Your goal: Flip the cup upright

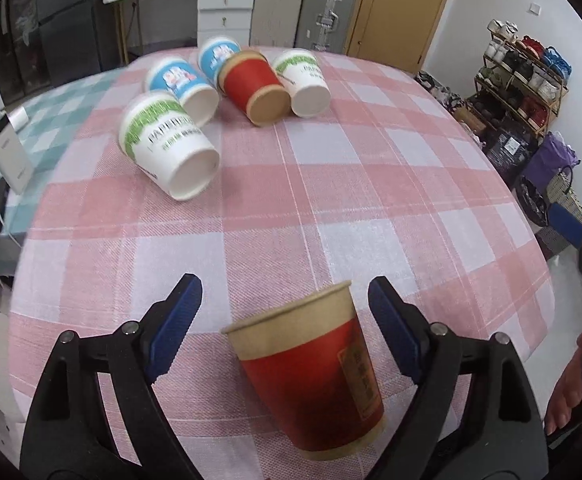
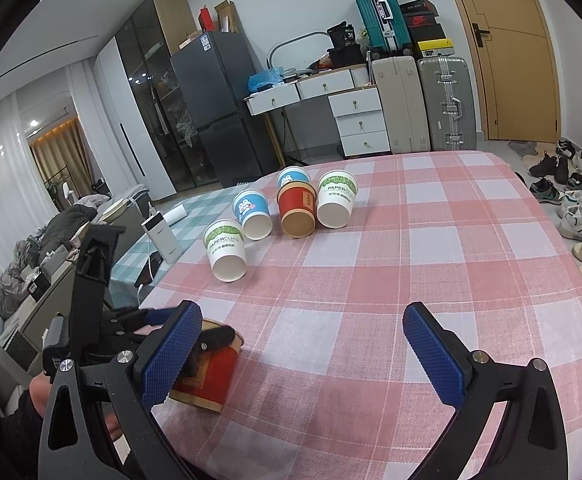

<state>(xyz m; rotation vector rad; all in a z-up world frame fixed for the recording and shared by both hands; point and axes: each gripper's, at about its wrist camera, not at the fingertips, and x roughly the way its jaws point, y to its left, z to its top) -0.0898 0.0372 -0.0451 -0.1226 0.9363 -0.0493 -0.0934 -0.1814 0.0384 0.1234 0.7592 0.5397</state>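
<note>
A red paper cup (image 1: 315, 376) with a brown rim stands mouth up near the table's front edge, leaning a little. My left gripper (image 1: 284, 282) is open, and its blue fingers (image 1: 179, 320) flank the cup without touching it. In the right wrist view the same red cup (image 2: 207, 376) shows at lower left, partly hidden behind my right gripper's finger. My right gripper (image 2: 302, 308) is open over bare cloth with nothing in it. Farther back, several cups lie on their sides: a green-and-white one (image 1: 167, 144), two blue ones (image 1: 183, 84), a red one (image 1: 255, 88) and another green-and-white one (image 1: 303, 84).
The pink checked tablecloth (image 2: 371, 280) covers the table, and a teal checked cloth (image 2: 139, 256) with a white power bank (image 2: 159, 236) lies to the left. A person's hand (image 1: 571, 380) shows at the right edge. Suitcases, drawers and shoes stand beyond the table.
</note>
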